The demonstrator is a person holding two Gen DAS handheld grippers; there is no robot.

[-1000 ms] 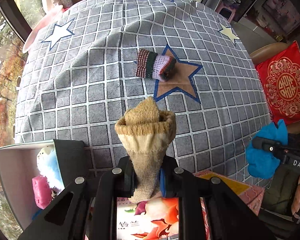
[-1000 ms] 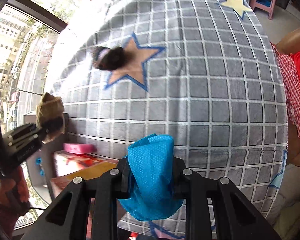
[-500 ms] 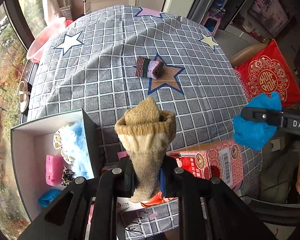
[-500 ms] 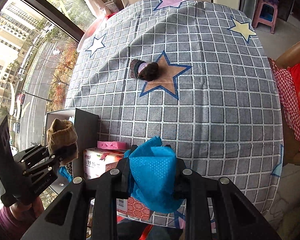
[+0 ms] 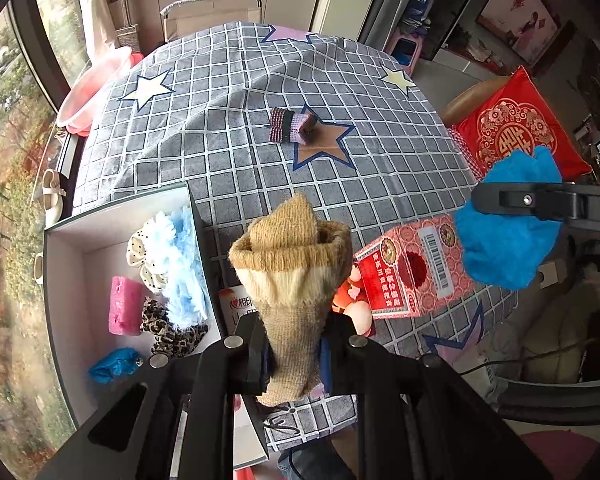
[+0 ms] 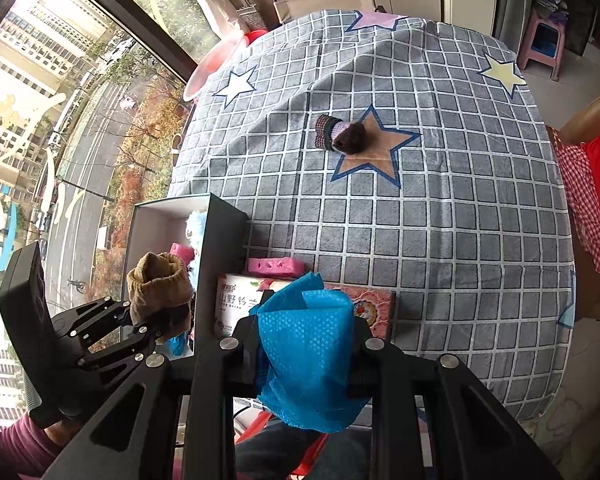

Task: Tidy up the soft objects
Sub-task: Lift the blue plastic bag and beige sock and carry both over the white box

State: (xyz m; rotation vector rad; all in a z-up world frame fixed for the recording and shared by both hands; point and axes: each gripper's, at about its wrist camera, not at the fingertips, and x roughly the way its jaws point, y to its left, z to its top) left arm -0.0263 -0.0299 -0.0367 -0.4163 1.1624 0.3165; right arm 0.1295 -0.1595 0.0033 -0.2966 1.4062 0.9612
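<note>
My left gripper is shut on a rolled tan sock, held in the air near the right wall of an open box. In the right wrist view the same tan sock hangs beside the box. A crumpled blue cloth is clamped in my right gripper, above the cartons at the table's near edge; in the left wrist view the blue cloth shows at the right. A striped rolled sock lies on a brown star of the checked tablecloth.
The box holds a pink sponge, a fluffy blue-white item, a leopard-print piece and a blue wad. A red carton and a pink sponge lie near the front edge. A red cushion sits to the right.
Both grippers have risen and drawn back toward the table's near edge, each still gripping its item. The box and cartons have come more fully into view.
</note>
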